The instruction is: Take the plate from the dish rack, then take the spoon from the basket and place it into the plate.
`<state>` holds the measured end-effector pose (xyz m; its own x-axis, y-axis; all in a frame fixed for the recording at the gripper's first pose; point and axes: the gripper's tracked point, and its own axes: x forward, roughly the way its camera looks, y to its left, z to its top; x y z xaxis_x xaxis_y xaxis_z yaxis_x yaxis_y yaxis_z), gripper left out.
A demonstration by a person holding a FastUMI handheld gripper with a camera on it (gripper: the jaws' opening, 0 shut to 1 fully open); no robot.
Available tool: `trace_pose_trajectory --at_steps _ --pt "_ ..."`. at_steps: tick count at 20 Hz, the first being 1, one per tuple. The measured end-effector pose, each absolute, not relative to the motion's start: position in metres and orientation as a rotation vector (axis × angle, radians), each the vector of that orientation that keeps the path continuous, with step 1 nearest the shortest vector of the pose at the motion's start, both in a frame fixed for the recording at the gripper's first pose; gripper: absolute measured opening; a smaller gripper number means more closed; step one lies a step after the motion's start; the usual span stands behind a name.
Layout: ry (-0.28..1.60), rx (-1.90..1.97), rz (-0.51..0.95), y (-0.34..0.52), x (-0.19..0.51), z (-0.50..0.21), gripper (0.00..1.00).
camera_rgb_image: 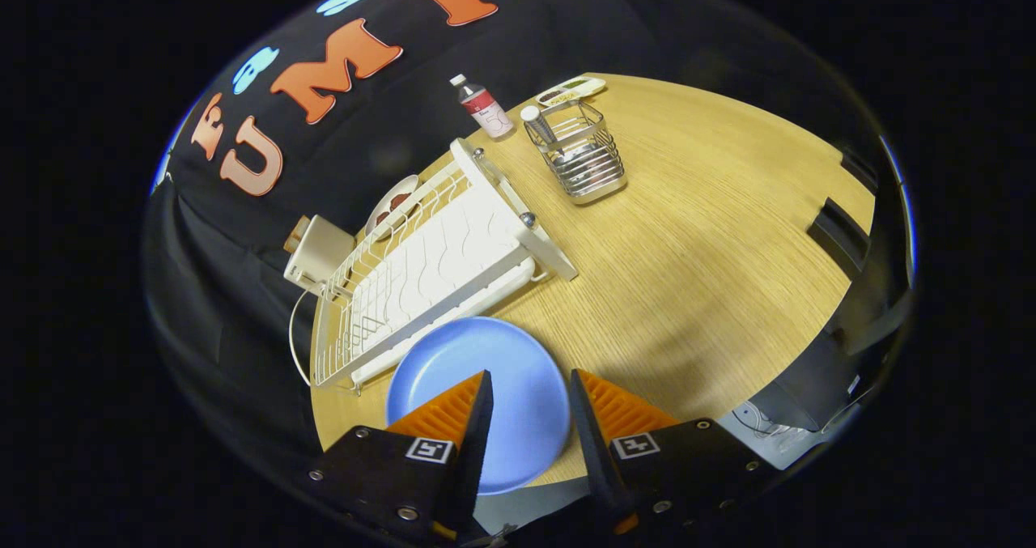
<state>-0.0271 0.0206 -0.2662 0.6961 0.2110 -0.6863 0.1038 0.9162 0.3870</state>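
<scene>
step: looks like the plate half is done, since the round light-blue plate [477, 402] is lying flat on the pale wood-grain table [688, 240] right by the near end of the white wire dish rack [421, 265], out of the slots
tool: your tool [530, 418] is spread apart, nothing pinched, hanging over the plate with both fingers above its near half
spoon: the white-handled spoon [538, 127] stands handle-up in the square silver wire basket [584, 155], off at about 12 o'clock from your fingers, past the far end of the rack
next: I'd say swing forward over the rack toward 12, come down on that handle from above, and close on it below the knob end
watch out: the small red-labelled bottle [484, 109] sits just at 10 o'clock of the basket, so keep your approach on the open table side
then: bring it back to the plate
</scene>
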Motion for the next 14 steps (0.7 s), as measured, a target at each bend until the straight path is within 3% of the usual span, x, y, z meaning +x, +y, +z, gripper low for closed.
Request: trace_pose_trajectory --at_steps 3,6,8,14 --pt "0.778 0.363 0.029 0.004 -0.018 -0.259 0.68" --pt "0.740 0.302 0.000 -0.013 -0.007 -0.243 0.88" --pt "0.703 0.256 -0.015 -0.025 0.002 -0.232 0.97" --pt "0.581 0.114 -0.041 -0.050 0.032 -0.194 0.99"
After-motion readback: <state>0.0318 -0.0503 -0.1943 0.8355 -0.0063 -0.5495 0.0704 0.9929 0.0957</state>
